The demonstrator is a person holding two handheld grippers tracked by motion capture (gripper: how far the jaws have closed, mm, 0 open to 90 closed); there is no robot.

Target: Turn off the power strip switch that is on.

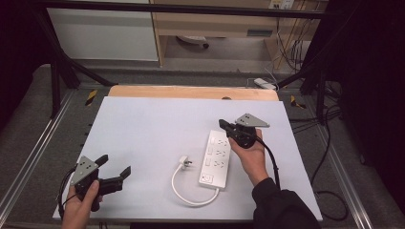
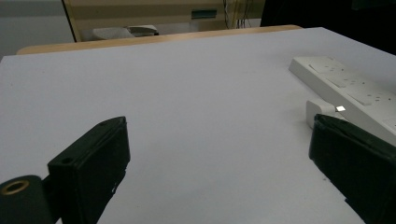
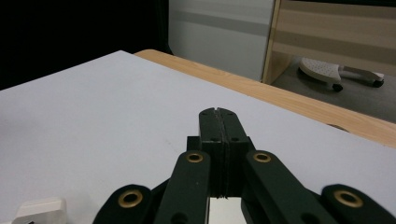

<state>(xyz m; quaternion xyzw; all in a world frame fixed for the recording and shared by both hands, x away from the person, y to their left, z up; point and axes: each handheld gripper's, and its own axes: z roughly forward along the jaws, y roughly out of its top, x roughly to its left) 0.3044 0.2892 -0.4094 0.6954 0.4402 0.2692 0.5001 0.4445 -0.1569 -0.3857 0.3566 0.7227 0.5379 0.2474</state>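
on the pale table, a white power strip between two grippers

near the right edge of the smooth, matte sheet covering the table [image 1: 153, 124] lies a long, boxy white plastic power strip [image 1: 216, 160], its rows of sockets facing up; any lettering on it is too small to read. its round white cord [image 1: 184, 193] loops to a chunky plug [image 1: 185, 162] just beside it. right gripper [image 1: 223, 125], black with brass-ringed pivots, hovers at the strip's far end, jaws pressed together on nothing. left gripper [image 1: 114, 168], well apart near the front left corner, has its blocky black jaws spread wide and empty
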